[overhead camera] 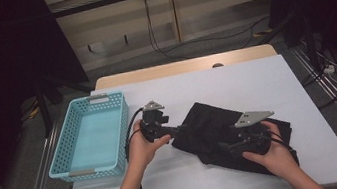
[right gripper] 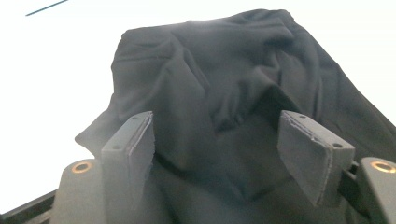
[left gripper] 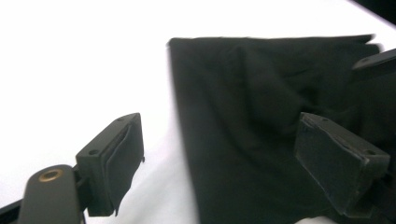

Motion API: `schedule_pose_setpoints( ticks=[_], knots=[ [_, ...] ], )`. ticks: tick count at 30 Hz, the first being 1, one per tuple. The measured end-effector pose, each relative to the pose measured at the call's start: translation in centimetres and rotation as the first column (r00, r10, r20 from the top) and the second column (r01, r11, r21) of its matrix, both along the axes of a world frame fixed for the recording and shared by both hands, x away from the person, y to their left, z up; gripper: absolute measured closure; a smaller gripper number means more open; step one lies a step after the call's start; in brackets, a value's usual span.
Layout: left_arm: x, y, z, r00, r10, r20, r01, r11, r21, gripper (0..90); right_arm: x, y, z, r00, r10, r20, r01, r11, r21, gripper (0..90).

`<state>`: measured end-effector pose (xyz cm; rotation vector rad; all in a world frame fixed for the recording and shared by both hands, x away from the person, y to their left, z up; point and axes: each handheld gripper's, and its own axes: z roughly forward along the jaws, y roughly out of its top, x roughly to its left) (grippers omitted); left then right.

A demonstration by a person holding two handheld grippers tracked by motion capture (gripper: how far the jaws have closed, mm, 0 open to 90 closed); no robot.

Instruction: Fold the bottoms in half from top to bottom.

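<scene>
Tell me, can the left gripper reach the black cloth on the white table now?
Probably yes: the left gripper is open at the edge of the black cloth, and nothing lies between them on the white table.

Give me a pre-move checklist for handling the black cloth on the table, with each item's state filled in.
1. Left claw open: ok, jaws apart, the cloth's edge lying between them, pads not pressing.
2. Right claw open: ok, jaws wide over a rumpled fold, not pinching it.
3. Black cloth fully on the table: ok, it lies crumpled on the white top, inside the edges.
4. Cloth lying flat: not ok, folds and ridges show in the right gripper view.
5. Blue basket free to receive: ok, nothing inside, it sits at the table's left.
6. Cables clear of the cloth: cannot tell.
</scene>
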<state>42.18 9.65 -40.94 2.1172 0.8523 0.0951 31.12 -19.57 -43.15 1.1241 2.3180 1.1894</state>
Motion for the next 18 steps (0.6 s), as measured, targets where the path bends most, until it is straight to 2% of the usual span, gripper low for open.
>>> schedule_pose_setpoints(
  ticks=[2, 6, 8, 11, 14, 18],
  knots=[
    [0.2, 0.3, -0.2, 1.0, 0.005, -0.004, -0.005, 1.0, -0.002, 15.4, 0.4, 0.5, 0.2, 1.0, -0.001, 0.0, 0.001, 1.0, -0.003, 28.8],
    [0.2, 0.7, -0.2, 0.9997, 0.019, 0.012, -0.019, 0.9997, 0.012, 15.1, 1.3, 1.3, 0.6, 0.9999, -0.01, 0.001, 0.01, 1.0, 0.014, 28.6],
    [0.2, 0.9, -0.2, 0.9997, 0.02, 0.014, -0.02, 0.9996, 0.021, 15.1, 1.7, 1.8, 0.5, 0.9999, -0.014, -0.001, 0.014, 1.0, 0.003, 27.8],
    [0.1, 1.2, -0.2, 0.9995, 0.025, 0.019, -0.025, 0.9992, 0.03, 15.1, 2.6, 2.7, 0.2, 0.9995, -0.017, -0.025, 0.018, 1.0, 0.007, 26.9],
    [0.0, 1.3, -0.2, 0.9993, 0.032, 0.019, -0.033, 0.999, 0.03, 15.1, 3.3, 4.0, -0.1, 0.9993, -0.005, -0.036, 0.005, 1.0, -0.008, 23.7],
    [0.0, 1.5, -0.3, 0.9992, 0.035, 0.017, -0.036, 0.9987, 0.035, 15.1, 3.9, 5.5, -0.6, 0.9984, -0.01, -0.056, 0.008, 0.999, -0.033, 24.4]
  ],
)
